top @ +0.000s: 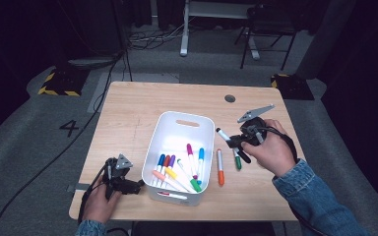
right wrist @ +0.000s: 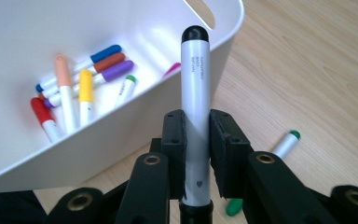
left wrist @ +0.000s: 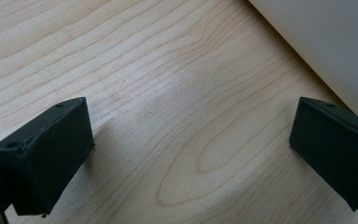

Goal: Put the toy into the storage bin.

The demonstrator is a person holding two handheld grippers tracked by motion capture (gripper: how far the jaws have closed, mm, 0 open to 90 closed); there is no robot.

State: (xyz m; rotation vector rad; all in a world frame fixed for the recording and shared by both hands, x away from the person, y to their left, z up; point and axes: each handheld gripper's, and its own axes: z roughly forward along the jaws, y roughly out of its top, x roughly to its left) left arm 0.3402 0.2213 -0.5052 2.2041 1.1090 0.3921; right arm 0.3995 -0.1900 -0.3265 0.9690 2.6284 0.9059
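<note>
Wooden table with white bin, grey carpet around, dark room.

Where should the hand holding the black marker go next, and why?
Probably sideways over the white bin, then let go. The right gripper is shut on the black marker, lifted off the table beside the bin, where other markers already lie. The orange marker and green marker wait on the table.

High view overlooks table; right gripper view nears, perhaps shares, bin.
</note>
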